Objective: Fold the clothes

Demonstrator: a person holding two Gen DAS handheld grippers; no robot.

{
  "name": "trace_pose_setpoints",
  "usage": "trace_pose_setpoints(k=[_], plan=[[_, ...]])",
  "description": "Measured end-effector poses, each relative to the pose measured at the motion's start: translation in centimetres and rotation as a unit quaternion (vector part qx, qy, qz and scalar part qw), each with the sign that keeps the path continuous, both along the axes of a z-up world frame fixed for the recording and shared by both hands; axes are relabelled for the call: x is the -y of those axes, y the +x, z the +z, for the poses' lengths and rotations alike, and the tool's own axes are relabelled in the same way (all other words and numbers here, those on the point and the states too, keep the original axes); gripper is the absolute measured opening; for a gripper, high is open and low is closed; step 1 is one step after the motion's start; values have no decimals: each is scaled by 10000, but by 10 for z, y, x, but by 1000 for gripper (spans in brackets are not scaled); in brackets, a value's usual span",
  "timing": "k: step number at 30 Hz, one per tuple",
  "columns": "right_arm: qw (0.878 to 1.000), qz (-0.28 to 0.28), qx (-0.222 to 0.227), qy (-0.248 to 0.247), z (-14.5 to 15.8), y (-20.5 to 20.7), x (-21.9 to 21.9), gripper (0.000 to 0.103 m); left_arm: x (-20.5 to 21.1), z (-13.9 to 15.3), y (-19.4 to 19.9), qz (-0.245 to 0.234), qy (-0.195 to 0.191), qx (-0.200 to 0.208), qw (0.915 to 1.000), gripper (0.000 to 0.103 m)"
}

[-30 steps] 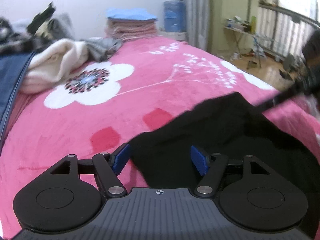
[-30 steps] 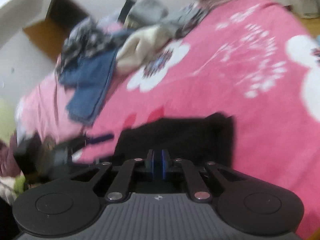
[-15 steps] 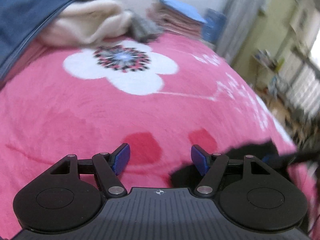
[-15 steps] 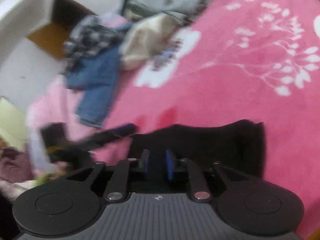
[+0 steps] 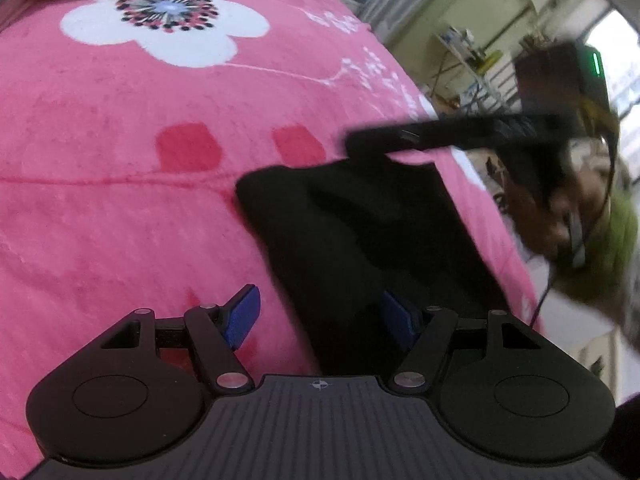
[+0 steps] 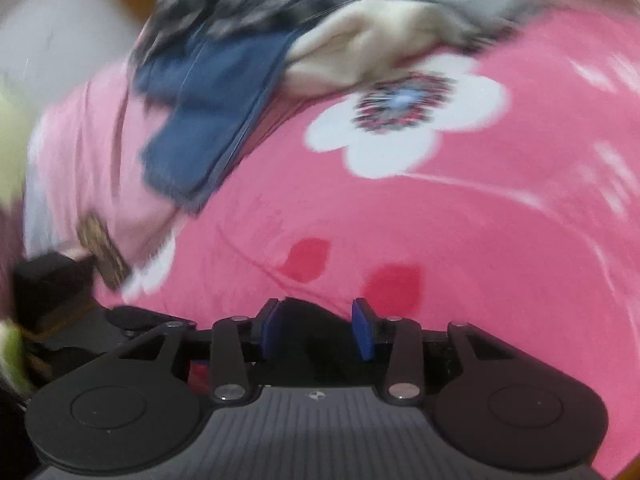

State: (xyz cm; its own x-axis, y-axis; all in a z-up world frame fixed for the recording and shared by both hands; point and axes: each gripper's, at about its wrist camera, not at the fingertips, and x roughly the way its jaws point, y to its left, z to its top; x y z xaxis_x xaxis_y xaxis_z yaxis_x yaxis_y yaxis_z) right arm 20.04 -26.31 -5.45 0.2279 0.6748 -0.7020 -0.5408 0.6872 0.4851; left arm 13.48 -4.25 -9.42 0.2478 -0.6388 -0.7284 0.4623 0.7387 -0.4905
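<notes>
A black garment point(image 5: 360, 240) lies folded in a narrow strip on the pink flowered blanket point(image 5: 100, 200). My left gripper point(image 5: 322, 320) hovers open at its near end. The left pad is over bare blanket, the right pad over the fabric, and neither presses on it. In the left wrist view my right gripper point(image 5: 440, 136) reaches in as a dark blurred bar at the garment's far edge. In the right wrist view the right gripper point(image 6: 316, 332) has its jaws opening. A fold of the black garment point(image 6: 308, 320) lies loose between the blue pads.
A heap of unfolded clothes sits at the blanket's far side: blue jeans point(image 6: 208, 120), a cream garment point(image 6: 360, 52) and grey pieces. The bed edge falls away at the right of the left wrist view, where a person in a green sleeve point(image 5: 616, 256) stands.
The right gripper's pads, shut on black fabric a second ago, have spread apart while the hand swept across the bed. The left view swung round, and the black garment now lies narrower.
</notes>
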Motion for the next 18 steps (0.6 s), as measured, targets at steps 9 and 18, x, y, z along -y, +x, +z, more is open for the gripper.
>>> trace_pose_setpoints(k=[9, 18], plan=[[9813, 1476, 342, -1188, -22, 0, -64, 17, -5, -7, -10, 256, -95, -32, 9996, 61], [9980, 198, 120, -584, -27, 11, -41, 8, -4, -3, -19, 45, 78, 101, 9999, 61]])
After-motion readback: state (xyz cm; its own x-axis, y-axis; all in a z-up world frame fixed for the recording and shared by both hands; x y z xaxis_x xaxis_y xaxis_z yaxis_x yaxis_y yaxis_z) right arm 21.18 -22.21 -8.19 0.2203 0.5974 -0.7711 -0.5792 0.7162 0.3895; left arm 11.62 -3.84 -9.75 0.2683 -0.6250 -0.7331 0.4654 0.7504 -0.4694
